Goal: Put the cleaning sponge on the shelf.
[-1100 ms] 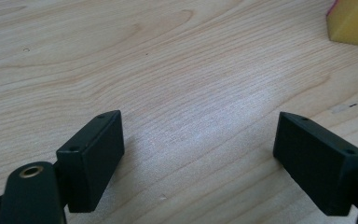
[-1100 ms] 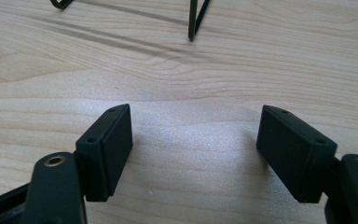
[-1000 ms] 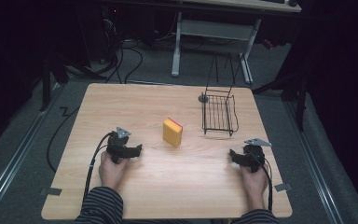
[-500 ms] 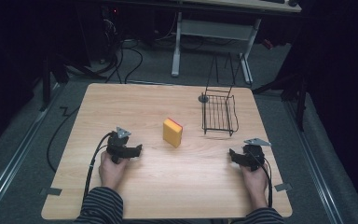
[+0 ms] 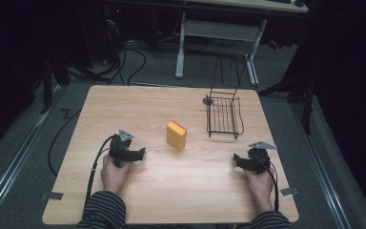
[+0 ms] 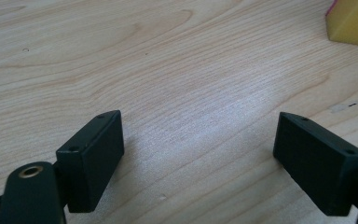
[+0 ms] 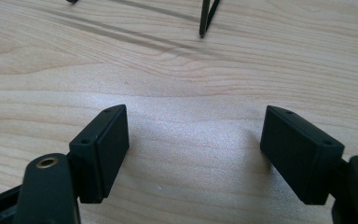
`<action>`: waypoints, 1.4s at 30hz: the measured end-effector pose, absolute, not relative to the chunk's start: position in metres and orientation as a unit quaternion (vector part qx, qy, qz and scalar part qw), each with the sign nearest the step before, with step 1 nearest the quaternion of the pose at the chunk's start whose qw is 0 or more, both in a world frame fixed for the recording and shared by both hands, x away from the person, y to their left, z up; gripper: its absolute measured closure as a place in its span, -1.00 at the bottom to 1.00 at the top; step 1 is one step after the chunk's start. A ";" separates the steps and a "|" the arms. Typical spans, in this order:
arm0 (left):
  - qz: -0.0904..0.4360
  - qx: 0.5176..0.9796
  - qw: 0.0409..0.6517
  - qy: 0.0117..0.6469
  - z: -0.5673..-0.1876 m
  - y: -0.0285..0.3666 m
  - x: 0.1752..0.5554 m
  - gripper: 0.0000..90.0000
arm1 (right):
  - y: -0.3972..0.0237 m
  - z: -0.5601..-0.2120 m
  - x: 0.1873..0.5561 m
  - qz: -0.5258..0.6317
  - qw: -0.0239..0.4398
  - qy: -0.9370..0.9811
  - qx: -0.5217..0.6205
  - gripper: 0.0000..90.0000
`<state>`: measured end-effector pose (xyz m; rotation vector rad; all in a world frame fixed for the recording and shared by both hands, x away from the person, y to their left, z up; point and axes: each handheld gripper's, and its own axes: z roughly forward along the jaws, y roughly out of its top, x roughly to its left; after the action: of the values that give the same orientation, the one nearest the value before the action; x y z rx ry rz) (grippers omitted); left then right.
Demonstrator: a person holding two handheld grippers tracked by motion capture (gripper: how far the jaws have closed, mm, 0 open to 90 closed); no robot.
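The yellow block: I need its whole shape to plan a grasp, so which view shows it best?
The high view: the yellow block stands whole on the table, left of the wire basket. The left gripper view catches one corner; the right gripper view shows basket feet.

Yellow block with a red top edge stands upright mid-table, left of the wire basket.

bare table lies between the hands; yellow block and wire basket stand beyond
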<state>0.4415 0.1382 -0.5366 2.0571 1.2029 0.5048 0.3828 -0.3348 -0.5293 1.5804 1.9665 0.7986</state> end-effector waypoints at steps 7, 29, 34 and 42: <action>0.195 0.792 0.346 0.463 -0.537 0.138 0.442 -0.63 | -0.336 -0.526 0.381 0.311 0.235 0.713 0.582 -0.38; 0.194 0.792 0.346 0.463 -0.537 0.138 0.442 -0.63 | -0.330 -0.493 0.373 0.383 0.231 0.704 0.552 -0.33; 0.195 0.792 0.346 0.463 -0.537 0.138 0.442 -0.63 | -0.324 -0.487 0.372 0.389 0.233 0.709 0.541 -0.33; 0.194 0.792 0.346 0.463 -0.537 0.138 0.442 -0.63 | -0.316 -0.480 0.371 0.396 0.236 0.715 0.526 -0.33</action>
<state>0.4416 0.1382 -0.5366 2.0571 1.2029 0.5049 0.3714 -0.3157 -0.4805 1.4421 1.9598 1.0860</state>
